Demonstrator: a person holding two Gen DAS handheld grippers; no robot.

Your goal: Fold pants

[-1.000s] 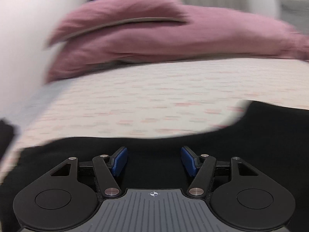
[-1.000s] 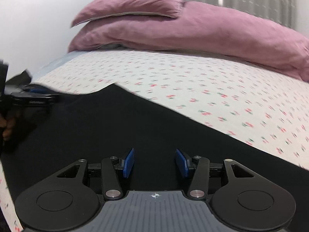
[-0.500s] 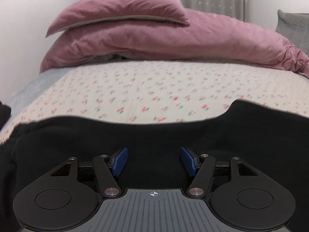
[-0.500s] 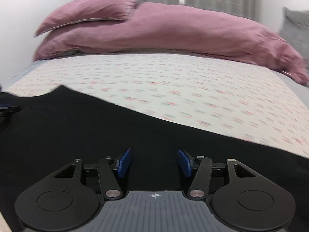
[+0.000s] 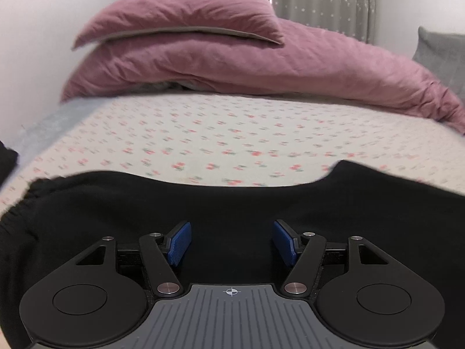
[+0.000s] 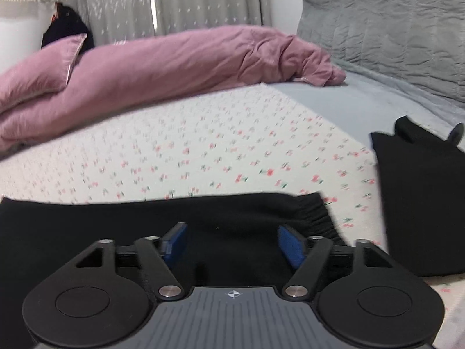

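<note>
Black pants [image 5: 232, 200] lie spread on the floral sheet [image 5: 232, 133], across the lower part of both wrist views. One gathered ribbed end [image 5: 26, 203] shows at the left of the left wrist view, another ribbed end [image 6: 314, 215] just right of my right gripper. My left gripper [image 5: 232, 229] hovers over the dark cloth, open and widening slightly, blue pads [image 5: 180, 241] apart with nothing pinched. My right gripper [image 6: 232, 232] is opening over the pants near that ribbed end; cloth lies below its jaws, and the pads do not press on it.
A second black garment [image 6: 421, 203] lies folded at the right. A pink duvet [image 5: 261, 69] and pillow [image 5: 180, 14] are heaped along the far side. A grey quilted cushion [image 6: 392, 29] stands at the back right, curtains [image 6: 189, 0] behind, a white wall at the left.
The right gripper swept right along the pants, from their middle to the ribbed end, and its jaws spread wider. The left gripper shifted only a little and stayed open.
</note>
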